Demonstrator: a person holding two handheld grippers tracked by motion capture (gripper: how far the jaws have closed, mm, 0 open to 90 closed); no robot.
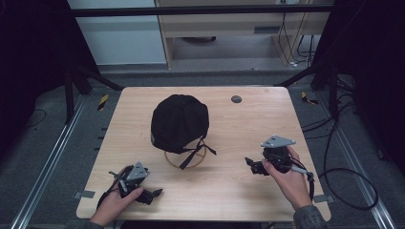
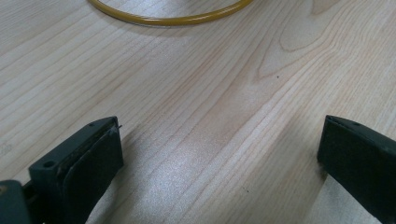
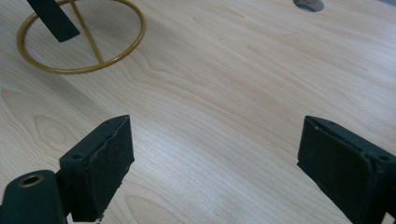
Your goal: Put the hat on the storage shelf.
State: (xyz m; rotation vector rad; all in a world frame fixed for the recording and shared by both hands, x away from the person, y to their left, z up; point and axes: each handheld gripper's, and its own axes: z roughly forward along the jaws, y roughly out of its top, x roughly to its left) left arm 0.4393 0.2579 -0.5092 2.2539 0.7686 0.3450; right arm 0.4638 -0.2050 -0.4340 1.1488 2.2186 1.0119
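My left gripper (image 1: 152, 194) rests low on the table (image 1: 224, 191) near its front left corner, jaws spread wide with nothing but bare wood between them. My right gripper (image 1: 251, 164) sits over the right side of the table, its jaws also spread and empty. The black hat (image 1: 180, 122) is well apart from both, at the middle of the table, perched on a stand whose gold ring base (image 3: 79, 39) lies flat on the wood. A black strap (image 1: 193, 153) hangs from the hat's lower edge and crosses over the ring.

The risk, as I judge it, is the stand: it looks light (thin wire, by the look of it), so if I pull the hat sideways instead of lifting it, the whole stand could tip or slide. The dangling strap could also snag on the ring as the hat comes up. And soft fabric may slip out if I pinch only a thin fold.
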